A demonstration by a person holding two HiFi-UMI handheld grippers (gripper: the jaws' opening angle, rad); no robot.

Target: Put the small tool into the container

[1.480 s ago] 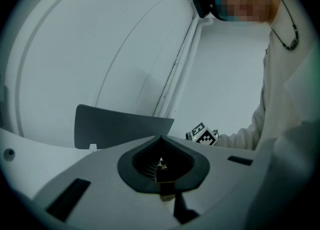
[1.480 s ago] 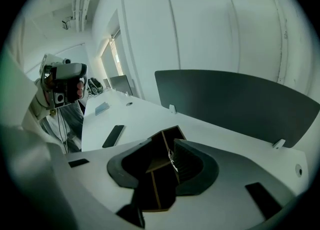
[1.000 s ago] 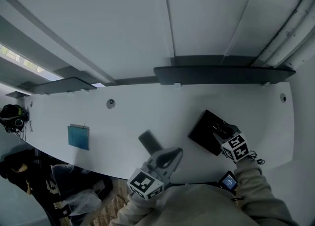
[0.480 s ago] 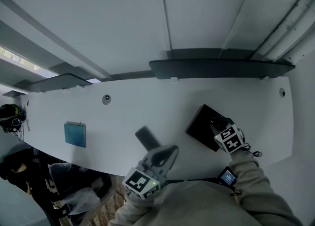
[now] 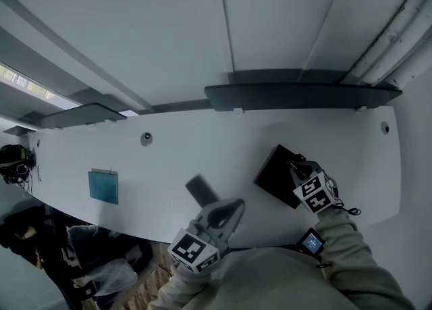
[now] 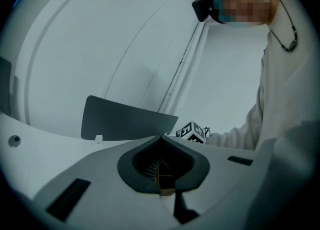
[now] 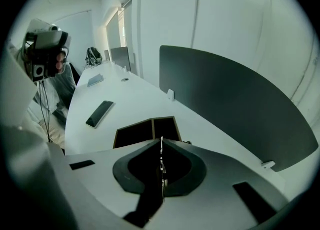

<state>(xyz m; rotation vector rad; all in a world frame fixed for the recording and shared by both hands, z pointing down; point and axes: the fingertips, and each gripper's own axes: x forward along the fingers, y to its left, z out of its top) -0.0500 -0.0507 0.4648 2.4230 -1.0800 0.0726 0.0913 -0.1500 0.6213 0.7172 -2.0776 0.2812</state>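
Note:
The black two-compartment container (image 5: 275, 175) (image 7: 145, 131) lies on the white table (image 5: 202, 150). My right gripper (image 5: 297, 165) (image 7: 161, 140) points steeply down at the container's near right edge. Its jaws have just been closing and now stand together. Only a thin pale sliver of the small tool (image 7: 161, 158) shows between the pads; the rest is hidden. Both compartments look dark and bare where I can see them. My left gripper (image 5: 228, 211) (image 6: 162, 137) hovers at the table's near edge, shut, with nothing held.
A dark flat slab (image 5: 200, 190) (image 7: 100, 113) lies on the table left of the container. A teal pad (image 5: 102, 186) sits far left and a round grommet (image 5: 146, 138) behind it. A dark divider panel (image 5: 304, 92) (image 7: 235, 103) stands along the far edge.
The right gripper's jaws have closed from wide open to together beside the container, and the gripper has rolled slightly. The left gripper has stayed where it was.

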